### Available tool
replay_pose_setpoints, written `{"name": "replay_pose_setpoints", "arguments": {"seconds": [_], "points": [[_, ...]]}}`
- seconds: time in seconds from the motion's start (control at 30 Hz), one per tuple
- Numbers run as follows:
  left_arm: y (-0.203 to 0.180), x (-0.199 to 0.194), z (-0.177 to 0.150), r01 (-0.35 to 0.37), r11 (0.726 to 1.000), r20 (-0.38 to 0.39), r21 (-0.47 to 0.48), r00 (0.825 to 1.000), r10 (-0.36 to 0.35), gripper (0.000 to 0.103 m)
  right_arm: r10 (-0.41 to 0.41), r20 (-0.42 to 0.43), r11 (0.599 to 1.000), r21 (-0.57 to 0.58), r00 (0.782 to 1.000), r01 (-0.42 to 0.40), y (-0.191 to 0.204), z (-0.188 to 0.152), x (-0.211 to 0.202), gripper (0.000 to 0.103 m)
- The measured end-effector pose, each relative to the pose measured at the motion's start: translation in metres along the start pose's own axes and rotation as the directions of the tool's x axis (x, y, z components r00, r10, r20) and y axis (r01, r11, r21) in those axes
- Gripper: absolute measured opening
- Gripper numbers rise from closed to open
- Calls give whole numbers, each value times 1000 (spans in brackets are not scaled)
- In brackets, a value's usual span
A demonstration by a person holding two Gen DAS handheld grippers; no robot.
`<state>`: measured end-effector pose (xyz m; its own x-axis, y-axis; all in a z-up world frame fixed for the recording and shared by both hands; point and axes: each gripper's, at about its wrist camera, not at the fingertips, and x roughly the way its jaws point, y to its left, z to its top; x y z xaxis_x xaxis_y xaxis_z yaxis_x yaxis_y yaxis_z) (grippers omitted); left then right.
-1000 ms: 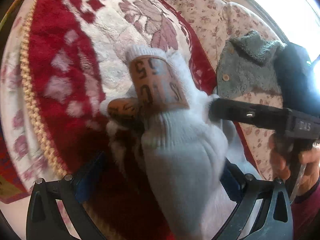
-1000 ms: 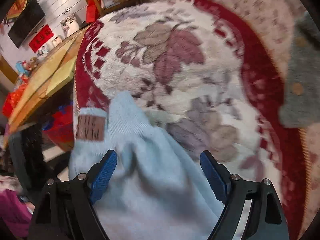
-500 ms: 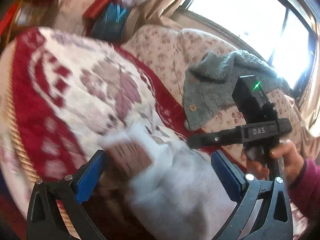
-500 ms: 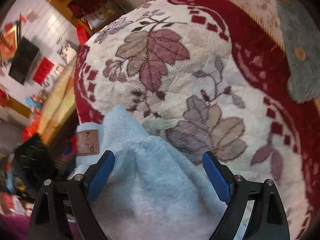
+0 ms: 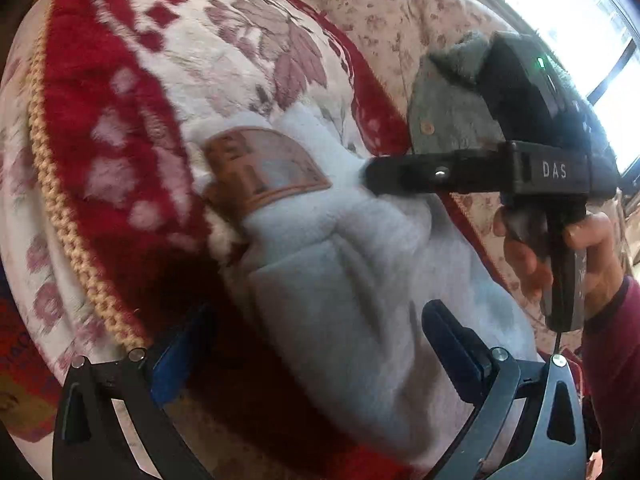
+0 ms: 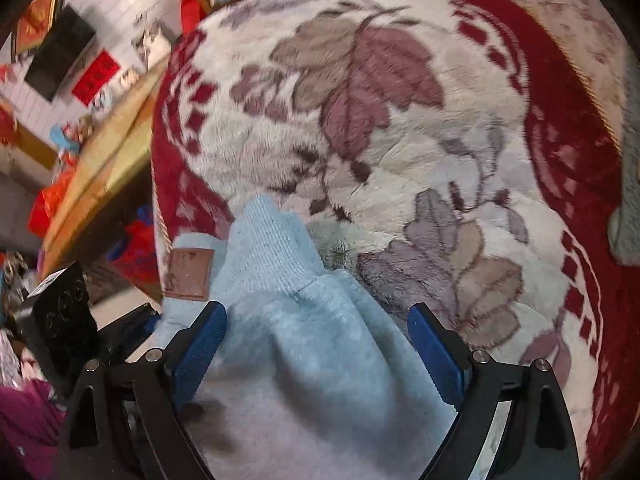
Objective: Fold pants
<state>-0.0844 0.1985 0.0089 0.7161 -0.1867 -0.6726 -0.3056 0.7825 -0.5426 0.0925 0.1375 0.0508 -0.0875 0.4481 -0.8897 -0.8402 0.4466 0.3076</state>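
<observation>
Light blue fleece pants [image 5: 352, 280] with a brown leather patch [image 5: 260, 168] lie bunched on a red and cream floral blanket [image 5: 120, 120]. My left gripper [image 5: 320, 352] is open, its blue pads on either side of the fabric. My right gripper [image 6: 320, 344] is open too, straddling the pants [image 6: 304, 320] near the ribbed waistband [image 6: 272, 240] and patch [image 6: 190, 276]. In the left wrist view the right gripper's black finger [image 5: 420, 174] reaches over the pants from the right, held by a hand [image 5: 560, 256].
A grey fleece jacket with buttons [image 5: 448, 120] lies on the floral sofa cover [image 5: 380, 12] behind the blanket. A bright window [image 5: 580, 8] is at the far right. The blanket's braided edge [image 5: 60, 208] drops to the floor on the left. A wooden table [image 6: 104, 152] stands beyond.
The left gripper has swung back down towards the blanket and pants. The pants' patch end has dropped lower and flatter. The right gripper has stayed astride the waistband.
</observation>
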Motion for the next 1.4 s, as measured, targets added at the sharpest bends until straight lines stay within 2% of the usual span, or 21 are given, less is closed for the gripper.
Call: {"name": "replay_pose_setpoints", "arguments": {"seconds": [0.1, 0.23, 0.27, 0.3, 0.37, 0.4, 0.47, 0.5, 0.53, 0.67, 0.77, 1.0, 1.1, 1.2, 1.3, 1.4], "points": [[5, 6, 5, 14, 998, 25, -58, 1000, -13, 103, 36, -36, 999, -1, 999, -36, -2, 8, 15, 96], [6, 9, 6, 16, 997, 44, -71, 999, -13, 103, 61, -70, 998, 24, 996, -59, -9, 19, 37, 94], [5, 11, 7, 18, 997, 48, -72, 999, -15, 103, 73, -83, 997, 15, 994, -72, -9, 20, 42, 81], [5, 12, 8, 26, 997, 58, -74, 998, -22, 103, 83, -87, 996, -16, 993, -84, -3, 21, 47, 72], [5, 16, 11, 14, 997, 72, -77, 997, -8, 82, 43, -83, 996, -71, 996, -49, 7, 21, 49, 66], [4, 20, 13, 6, 997, 71, -83, 997, 0, 61, 33, -82, 995, -92, 996, -40, 11, 21, 48, 64], [5, 19, 14, 52, 995, 77, -88, 996, -46, 53, 8, -74, 993, -117, 997, -17, 15, 21, 40, 54], [4, 17, 14, 68, 994, 78, -87, 995, -61, 45, 2, -66, 991, -130, 998, -11, 17, 20, 34, 52], [2, 14, 13, 78, 993, 84, -83, 994, -71, 42, -7, -54, 990, -143, 999, -1, 20, 19, 26, 49], [-17, -9, 13, 70, 997, 143, -30, 988, -65, 36, -33, 18, 982, -186, 999, 36, 37, 12, -6, 44], [-47, -30, 14, 18, 998, 199, 66, 979, -31, 34, -38, 74, 980, -191, 996, 52, 45, 7, -38, 44], [-108, -66, 8, -1, 982, 271, 191, 961, -52, 32, -55, 212, 979, -182, 976, 94, 60, -20, -117, 43], [-137, -77, -3, -2, 971, 276, 240, 959, -66, 26, -74, 267, 980, -157, 961, 119, 62, -42, -148, 42], [-170, -79, -17, -7, 956, 277, 294, 958, -78, 25, -87, 311, 985, -115, 946, 128, 53, -73, -180, 42], [-209, -80, -39, -22, 925, 274, 380, 958, -90, 24, -100, 345, 989, -70, 933, 132, 44, -110, -206, 42], [-230, -75, -59, -3, 908, 250, 419, 962, -112, 23, -117, 375, 992, -6, 920, 129, 31, -154, -226, 42]]}}
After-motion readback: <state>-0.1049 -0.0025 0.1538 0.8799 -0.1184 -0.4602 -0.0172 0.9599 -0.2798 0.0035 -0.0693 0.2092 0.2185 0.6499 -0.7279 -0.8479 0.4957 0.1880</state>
